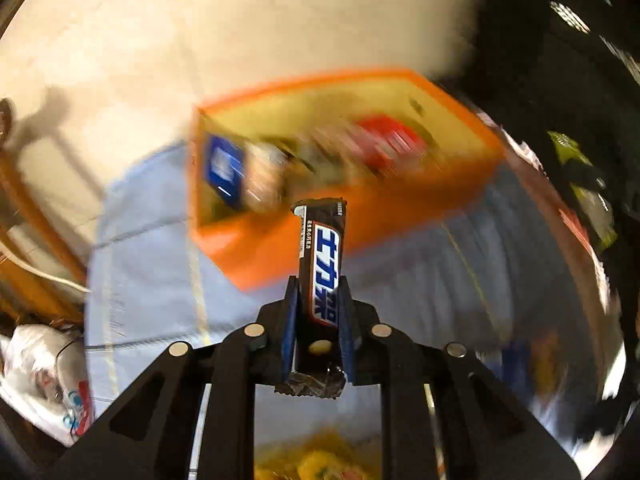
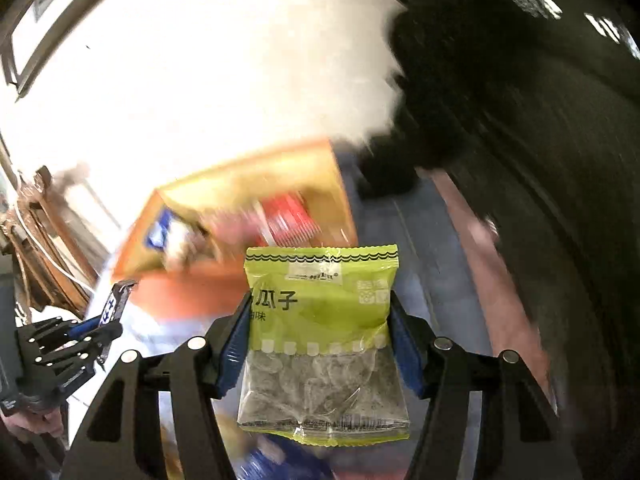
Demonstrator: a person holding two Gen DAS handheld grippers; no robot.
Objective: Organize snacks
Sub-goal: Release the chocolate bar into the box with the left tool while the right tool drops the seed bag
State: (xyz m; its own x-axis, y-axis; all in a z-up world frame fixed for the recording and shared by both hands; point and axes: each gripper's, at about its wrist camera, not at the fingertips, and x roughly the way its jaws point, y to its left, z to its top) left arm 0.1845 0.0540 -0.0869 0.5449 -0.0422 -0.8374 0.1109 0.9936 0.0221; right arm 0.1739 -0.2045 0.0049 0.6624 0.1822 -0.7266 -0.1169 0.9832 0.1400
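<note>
Left gripper fingers clamped nearly together; right gripper fingers held wider, both pointing downward.

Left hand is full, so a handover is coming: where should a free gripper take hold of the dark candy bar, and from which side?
Take the candy bar on its free upper half, which stands clear above the left gripper. Come in from above the tip, pads on its two narrow long edges. It is slim and stiff, held upright by its lower half, so the crimped top end is the only open part.

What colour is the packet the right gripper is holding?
The seed packet is lime green on top with a clear lower half, best seen in the right wrist view.
</note>
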